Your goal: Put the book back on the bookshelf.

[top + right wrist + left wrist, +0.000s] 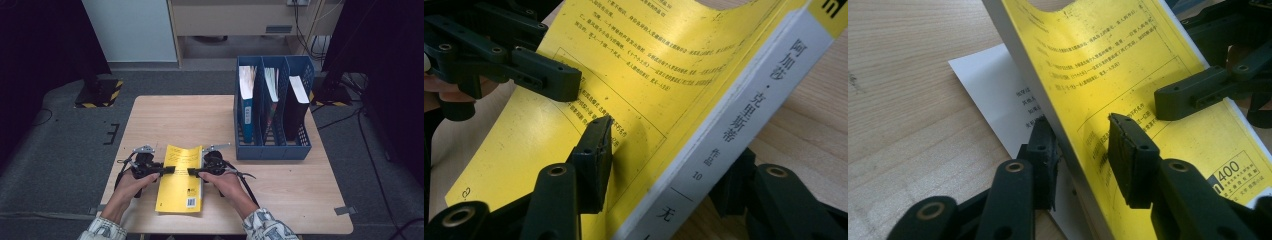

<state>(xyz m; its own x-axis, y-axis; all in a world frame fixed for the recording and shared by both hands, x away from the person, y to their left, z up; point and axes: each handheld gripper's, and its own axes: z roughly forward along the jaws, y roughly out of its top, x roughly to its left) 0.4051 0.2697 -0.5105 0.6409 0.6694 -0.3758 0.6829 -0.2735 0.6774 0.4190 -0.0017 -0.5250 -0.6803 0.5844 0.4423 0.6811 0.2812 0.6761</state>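
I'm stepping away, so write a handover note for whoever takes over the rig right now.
Left gripper: clamped on the long free edge of the yellow book, one of its fingers under it, one on the cover.
Right gripper: clamped on the spine edge, fingers above and below.
Book: near the table's front edge, a loose white sheet under it. Blue file rack at back right, a book already in each of its three slots.
Done: both grips set.
Left: probably lift the book and file it in the rack.
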